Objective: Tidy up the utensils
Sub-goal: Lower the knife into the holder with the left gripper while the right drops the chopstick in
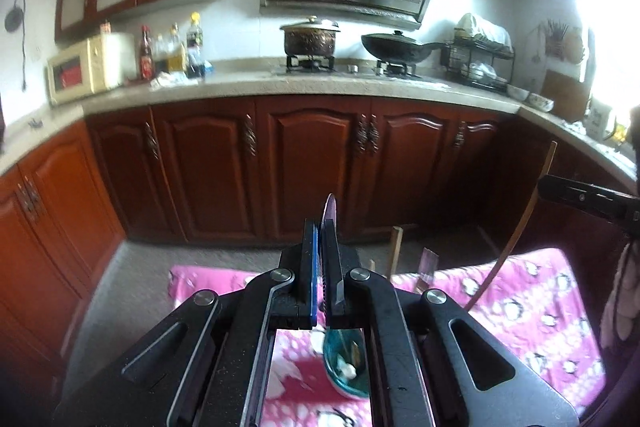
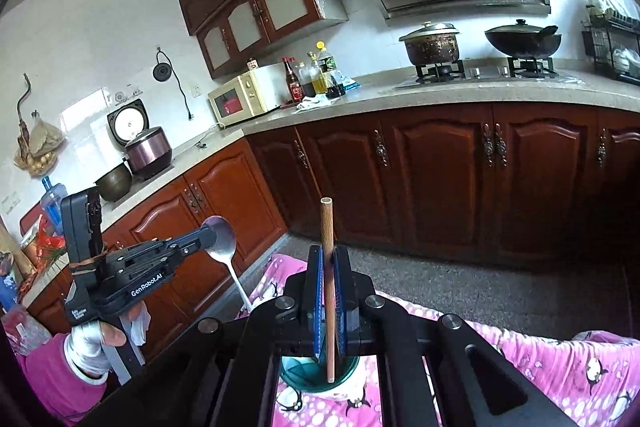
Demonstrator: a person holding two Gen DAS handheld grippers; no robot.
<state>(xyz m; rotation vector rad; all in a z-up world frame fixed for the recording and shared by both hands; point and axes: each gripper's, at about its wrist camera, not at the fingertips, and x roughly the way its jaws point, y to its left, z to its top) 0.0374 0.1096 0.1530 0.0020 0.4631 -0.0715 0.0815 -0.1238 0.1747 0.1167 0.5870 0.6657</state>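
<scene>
My left gripper (image 1: pixel 320 227) is shut on a metal spoon (image 1: pixel 330 209), whose bowl sticks up past the fingertips. Below it a teal cup (image 1: pixel 340 371) stands on the pink penguin cloth (image 1: pixel 540 307) with something white inside. My right gripper (image 2: pixel 328 251) is shut on a wooden chopstick (image 2: pixel 327 227) held upright, its lower end over the teal cup (image 2: pixel 304 377). In the right wrist view the left gripper (image 2: pixel 212 237) holds the spoon (image 2: pixel 222 239) by its bowl, white handle hanging down. In the left wrist view the right gripper (image 1: pixel 546 187) and chopstick (image 1: pixel 516 239) show at the right.
Dark wooden cabinets (image 1: pixel 312 163) run under an L-shaped counter (image 1: pixel 240 87) beyond the cloth. A pot (image 1: pixel 310 39), a wok (image 1: pixel 396 47), a microwave (image 1: pixel 84 67), bottles (image 1: pixel 172 51) and a dish rack (image 1: pixel 478 63) stand on it. Short wooden pieces (image 1: pixel 396 251) rise at the cloth's far edge. A gloved hand (image 2: pixel 92 343) holds the left gripper.
</scene>
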